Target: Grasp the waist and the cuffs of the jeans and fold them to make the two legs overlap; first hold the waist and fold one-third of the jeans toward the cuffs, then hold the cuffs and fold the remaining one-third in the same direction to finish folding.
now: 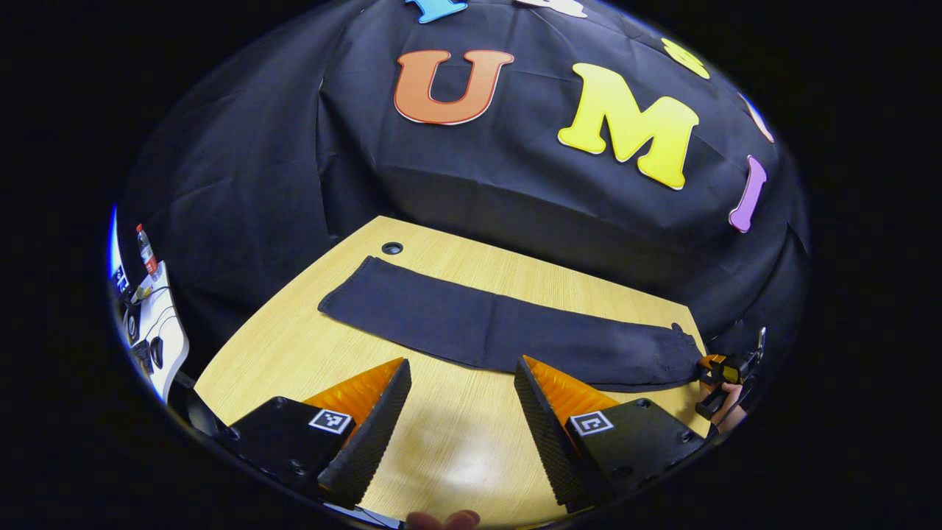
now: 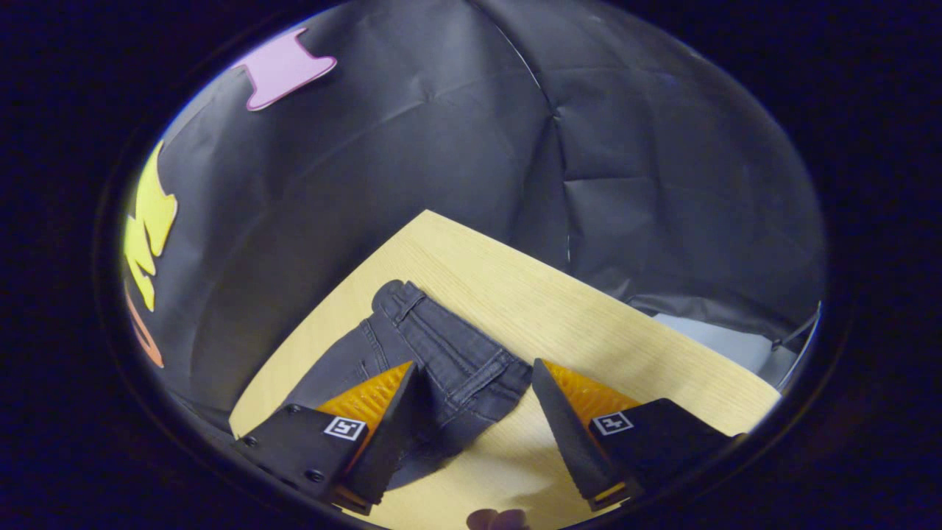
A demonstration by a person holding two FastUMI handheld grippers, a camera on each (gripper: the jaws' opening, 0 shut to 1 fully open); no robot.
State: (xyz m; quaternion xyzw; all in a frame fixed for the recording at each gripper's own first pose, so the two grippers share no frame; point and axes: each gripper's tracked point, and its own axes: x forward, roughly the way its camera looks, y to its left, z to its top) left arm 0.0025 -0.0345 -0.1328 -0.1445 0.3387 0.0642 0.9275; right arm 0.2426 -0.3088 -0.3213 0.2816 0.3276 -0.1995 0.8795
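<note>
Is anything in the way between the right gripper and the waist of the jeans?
Nothing visible. The right gripper is open just over the jeans waistband, with only bare table around it.

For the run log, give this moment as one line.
jeans: flat, legs overlapped | left hand-held gripper: open, near | right hand-held gripper: open at waist

— How do your jeans (image 1: 508,333) lie?
— Dark denim, flat and stretched out long on the wooden table (image 1: 294,353) — legs overlapped, your waist (image 2: 449,350) end with belt loops at one end, cuffs (image 1: 346,291) at the other.
</note>
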